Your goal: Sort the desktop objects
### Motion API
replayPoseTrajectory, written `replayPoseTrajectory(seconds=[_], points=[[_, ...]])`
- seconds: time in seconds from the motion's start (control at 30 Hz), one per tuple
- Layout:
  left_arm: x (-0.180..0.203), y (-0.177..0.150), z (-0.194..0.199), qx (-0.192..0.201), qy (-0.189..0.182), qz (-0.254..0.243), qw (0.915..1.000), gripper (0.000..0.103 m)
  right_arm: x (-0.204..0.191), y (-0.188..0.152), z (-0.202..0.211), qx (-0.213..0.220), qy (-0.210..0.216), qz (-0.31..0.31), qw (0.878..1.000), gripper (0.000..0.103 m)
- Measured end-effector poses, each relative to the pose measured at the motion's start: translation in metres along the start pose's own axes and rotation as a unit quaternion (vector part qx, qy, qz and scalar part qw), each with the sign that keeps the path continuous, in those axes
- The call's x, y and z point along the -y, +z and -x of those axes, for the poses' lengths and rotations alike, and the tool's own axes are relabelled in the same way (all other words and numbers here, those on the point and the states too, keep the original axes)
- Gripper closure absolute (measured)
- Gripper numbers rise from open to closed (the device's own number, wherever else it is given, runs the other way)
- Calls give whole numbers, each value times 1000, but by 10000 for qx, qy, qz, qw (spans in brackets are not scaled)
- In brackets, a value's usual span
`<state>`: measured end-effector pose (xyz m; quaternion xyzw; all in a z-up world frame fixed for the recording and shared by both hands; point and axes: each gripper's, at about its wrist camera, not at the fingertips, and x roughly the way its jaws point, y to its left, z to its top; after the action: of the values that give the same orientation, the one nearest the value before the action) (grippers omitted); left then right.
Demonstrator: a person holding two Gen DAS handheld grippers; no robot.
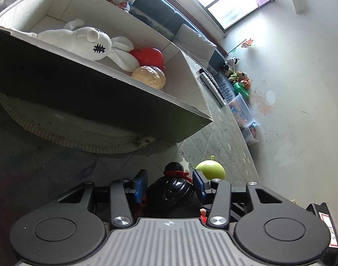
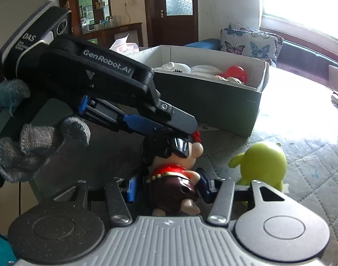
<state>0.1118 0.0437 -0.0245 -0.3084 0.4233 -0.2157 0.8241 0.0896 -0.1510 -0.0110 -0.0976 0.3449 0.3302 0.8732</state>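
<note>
A toy figure with black hair and a red-brown outfit [image 2: 171, 177] lies on the quilted mat. My right gripper [image 2: 166, 187] is shut on its body. My left gripper [image 1: 170, 182] is shut on its black-haired head [image 1: 173, 190], and it reaches in from the left in the right wrist view [image 2: 180, 126]. A green alien toy [image 2: 264, 161] stands just right of the figure; it also shows in the left wrist view [image 1: 210, 169]. A cardboard box [image 2: 213, 102] behind holds a white plush rabbit [image 1: 80, 40], a red toy [image 1: 150, 55] and a tan ball [image 1: 150, 76].
The quilted mat [image 2: 313, 177] spreads to the right. A remote control [image 1: 212, 86] lies past the box. A sofa with butterfly cushions [image 2: 251, 42] stands at the back. Toys and clear bins [image 1: 242, 110] line the wall.
</note>
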Motion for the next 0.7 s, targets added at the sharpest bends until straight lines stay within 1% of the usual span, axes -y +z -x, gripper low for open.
replayPoseTrajectory(seconds=[0.03,0.3,0.4,0.53,0.63,0.7], points=[[0,0,3,1,8,70,10000,57,-1,-1,0,15,9,1,10000,53],[2,-6,16,128,65,148,9998,58,-1,-2,-1,59,-21,22,10000,54],[6,-6,13,146,156,16,9998,58,0,-3,-1,68,-13,22,10000,54],[12,-1,2,-4,290,-252,9993,56,-1,-2,-3,65,-14,57,10000,54],[16,2,-5,-92,322,-506,9982,55,-3,0,-5,59,21,107,9999,55],[15,2,-8,-80,328,-527,9980,55,-5,1,-8,52,-4,145,9999,55]])
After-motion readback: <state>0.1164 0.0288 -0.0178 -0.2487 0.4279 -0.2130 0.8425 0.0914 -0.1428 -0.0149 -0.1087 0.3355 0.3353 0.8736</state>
